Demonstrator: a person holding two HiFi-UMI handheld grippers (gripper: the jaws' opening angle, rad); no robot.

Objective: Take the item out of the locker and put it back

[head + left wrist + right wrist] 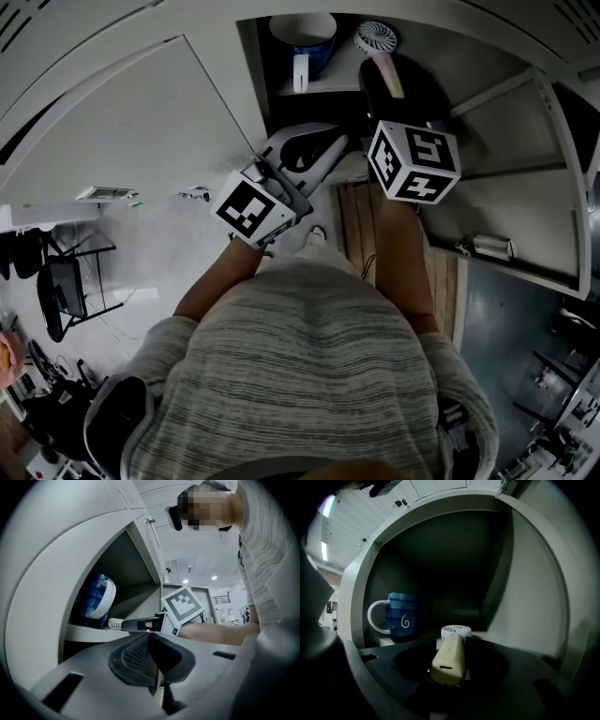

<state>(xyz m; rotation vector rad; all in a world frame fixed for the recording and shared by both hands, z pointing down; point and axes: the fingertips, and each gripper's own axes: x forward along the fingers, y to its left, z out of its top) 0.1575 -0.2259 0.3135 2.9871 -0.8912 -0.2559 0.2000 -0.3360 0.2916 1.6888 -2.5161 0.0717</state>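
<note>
Inside the open locker (520, 573) a small white hand fan (450, 656) lies with its round head (375, 37) on the shelf and its cream handle pointing back toward me. My right gripper (452, 644) reaches into the locker with its jaws on either side of the handle; they look slightly parted from it. In the head view my right gripper (389, 73) is at the shelf's edge. My left gripper (149, 637) is shut with nothing in it, and my left gripper (314, 150) hangs below the shelf, to the left.
A blue mug (402, 616) with a white handle stands on the shelf left of the fan, also seen as the mug (305, 37). The locker door (525, 187) hangs open at the right. A wooden strip of floor (361, 225) lies below.
</note>
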